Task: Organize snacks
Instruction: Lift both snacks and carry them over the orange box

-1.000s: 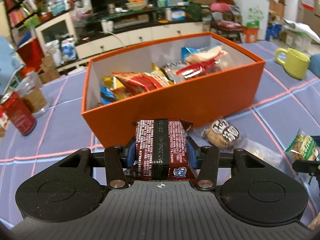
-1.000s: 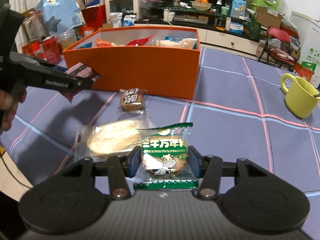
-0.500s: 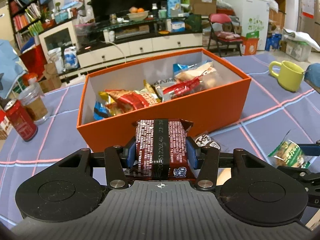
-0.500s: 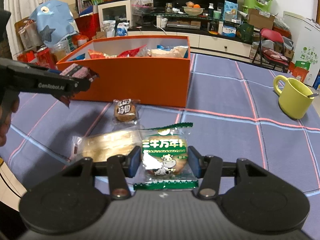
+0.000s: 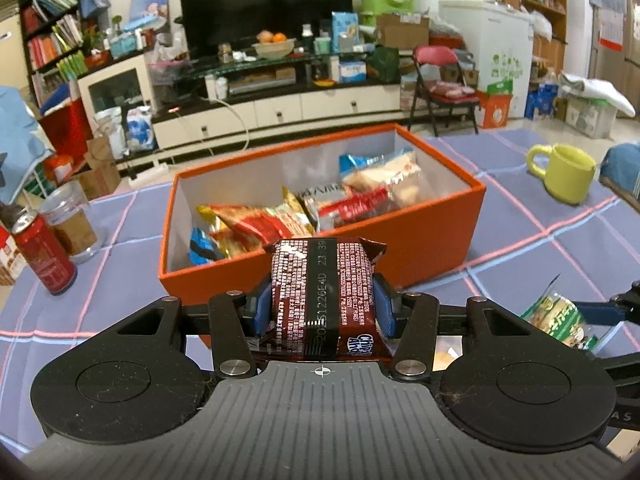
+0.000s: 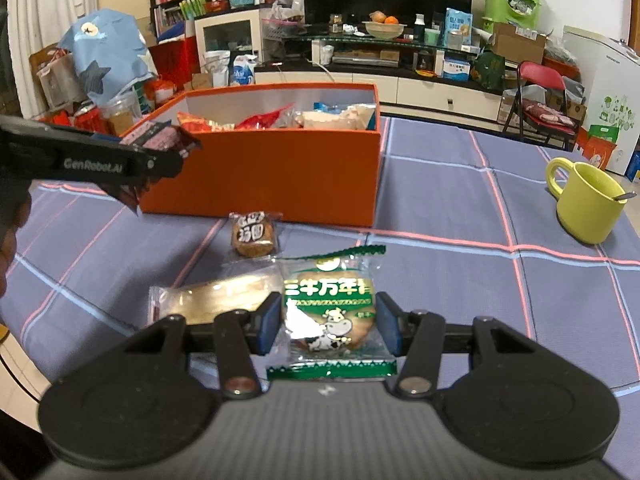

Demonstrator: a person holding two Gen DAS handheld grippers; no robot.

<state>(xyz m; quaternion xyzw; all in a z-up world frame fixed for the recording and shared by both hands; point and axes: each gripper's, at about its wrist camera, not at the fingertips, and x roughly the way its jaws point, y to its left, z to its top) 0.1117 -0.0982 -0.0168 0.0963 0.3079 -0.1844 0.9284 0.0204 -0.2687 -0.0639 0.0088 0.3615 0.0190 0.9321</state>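
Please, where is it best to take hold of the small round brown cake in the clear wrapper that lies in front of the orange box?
Probably across the round cake itself, not the thin wrapper edges. It lies flat on the tablecloth, so come from above, with the fingers on its left and right sides. The orange box stands close behind it.

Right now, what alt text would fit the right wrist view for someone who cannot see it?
The right gripper is shut on a green-wrapped cookie above a blue checked tablecloth. Ahead stands an open orange box of snacks, with two wrapped snacks on the cloth before it. At left the left gripper holds a dark red packet; a yellow-green mug is at right.
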